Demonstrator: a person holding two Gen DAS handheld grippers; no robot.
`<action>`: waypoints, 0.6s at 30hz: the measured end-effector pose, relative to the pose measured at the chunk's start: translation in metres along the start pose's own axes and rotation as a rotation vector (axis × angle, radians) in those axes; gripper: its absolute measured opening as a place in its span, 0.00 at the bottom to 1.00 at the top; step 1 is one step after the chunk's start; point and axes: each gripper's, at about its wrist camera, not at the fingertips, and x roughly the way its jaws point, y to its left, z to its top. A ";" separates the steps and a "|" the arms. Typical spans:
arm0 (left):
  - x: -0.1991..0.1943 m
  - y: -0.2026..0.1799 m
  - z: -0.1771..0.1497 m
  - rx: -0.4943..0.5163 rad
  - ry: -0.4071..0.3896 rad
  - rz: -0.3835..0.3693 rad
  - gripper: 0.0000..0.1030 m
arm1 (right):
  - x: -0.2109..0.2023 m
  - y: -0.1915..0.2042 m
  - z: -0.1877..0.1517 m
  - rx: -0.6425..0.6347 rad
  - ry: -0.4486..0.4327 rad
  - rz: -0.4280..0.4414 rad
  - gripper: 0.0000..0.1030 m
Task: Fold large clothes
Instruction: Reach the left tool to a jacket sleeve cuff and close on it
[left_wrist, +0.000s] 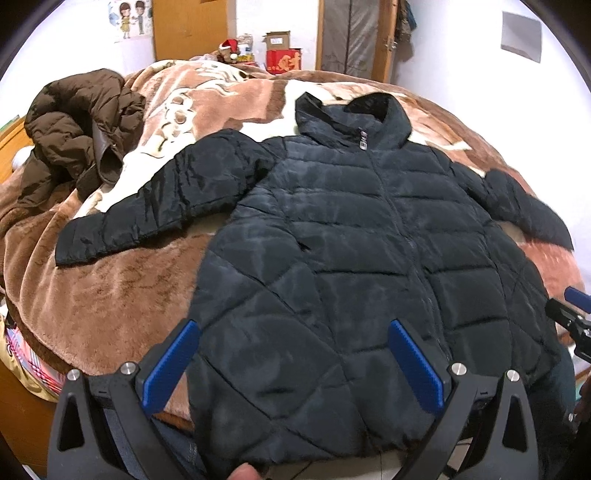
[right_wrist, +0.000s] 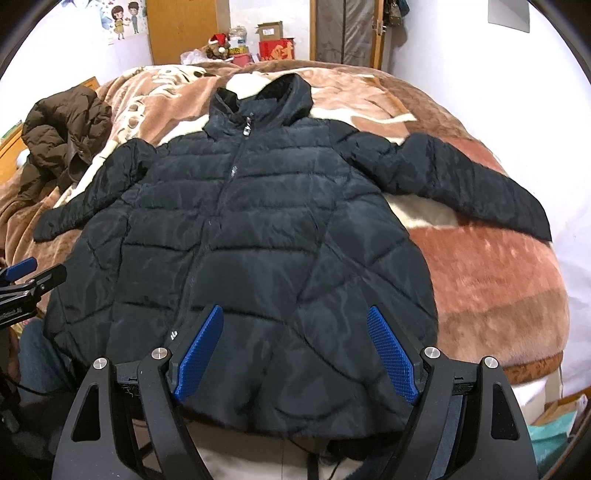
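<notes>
A black quilted puffer jacket (left_wrist: 369, 229) lies flat, front up and zipped, on the bed with both sleeves spread out; it also shows in the right wrist view (right_wrist: 251, 221). My left gripper (left_wrist: 291, 328) is open and empty, above the jacket's lower left hem. My right gripper (right_wrist: 295, 314) is open and empty, above the lower right hem. The right gripper shows at the right edge of the left wrist view (left_wrist: 572, 317). The left gripper shows at the left edge of the right wrist view (right_wrist: 26, 277).
A brown fleece blanket (left_wrist: 110, 295) covers the bed. A crumpled brown jacket (left_wrist: 74, 133) lies at the far left of the bed. Boxes and clutter (left_wrist: 280, 55) stand behind the bed near a wooden door (left_wrist: 188, 29).
</notes>
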 end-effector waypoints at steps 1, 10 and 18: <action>0.003 0.006 0.004 -0.015 -0.002 -0.007 1.00 | 0.003 0.002 0.006 -0.008 0.000 0.003 0.78; 0.045 0.080 0.038 -0.163 0.010 0.061 1.00 | 0.042 0.031 0.049 -0.086 0.013 0.047 0.78; 0.093 0.160 0.054 -0.309 0.042 0.081 0.99 | 0.085 0.049 0.082 -0.111 0.035 0.084 0.78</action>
